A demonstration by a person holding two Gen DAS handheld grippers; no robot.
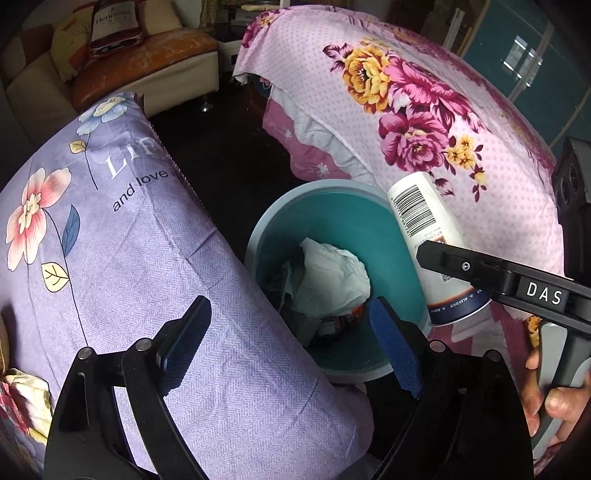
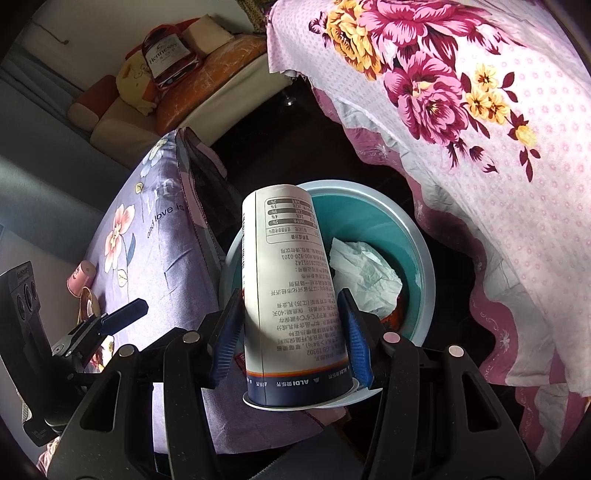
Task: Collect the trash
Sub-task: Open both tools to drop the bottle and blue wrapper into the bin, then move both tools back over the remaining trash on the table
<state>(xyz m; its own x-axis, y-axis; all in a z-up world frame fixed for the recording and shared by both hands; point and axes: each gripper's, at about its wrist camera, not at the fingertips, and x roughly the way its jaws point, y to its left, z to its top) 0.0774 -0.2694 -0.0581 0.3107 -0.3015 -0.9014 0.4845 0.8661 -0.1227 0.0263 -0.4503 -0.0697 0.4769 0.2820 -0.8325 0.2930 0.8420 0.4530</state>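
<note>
A teal trash bin point(image 1: 343, 218) with a grey rim stands on the dark floor between two covered pieces of furniture; crumpled white paper point(image 1: 332, 275) and other trash lie inside. My right gripper point(image 2: 291, 328) is shut on a white yogurt cup point(image 2: 291, 280) with a dark blue base band, held upside down just above the bin point(image 2: 369, 221). The cup point(image 1: 428, 236) and the right gripper's arm also show at the right of the left wrist view. My left gripper point(image 1: 288, 343) is open and empty, above the bin's near rim. It also shows at the left of the right wrist view point(image 2: 122, 314).
A purple floral cushion point(image 1: 110, 258) presses against the bin's left side. A pink floral blanket point(image 1: 424, 122) hangs over furniture at the right. A sofa point(image 1: 147, 62) with pillows and a Hennessy bag point(image 1: 114, 22) stands behind. A small pink cup point(image 2: 81, 278) lies on the cushion.
</note>
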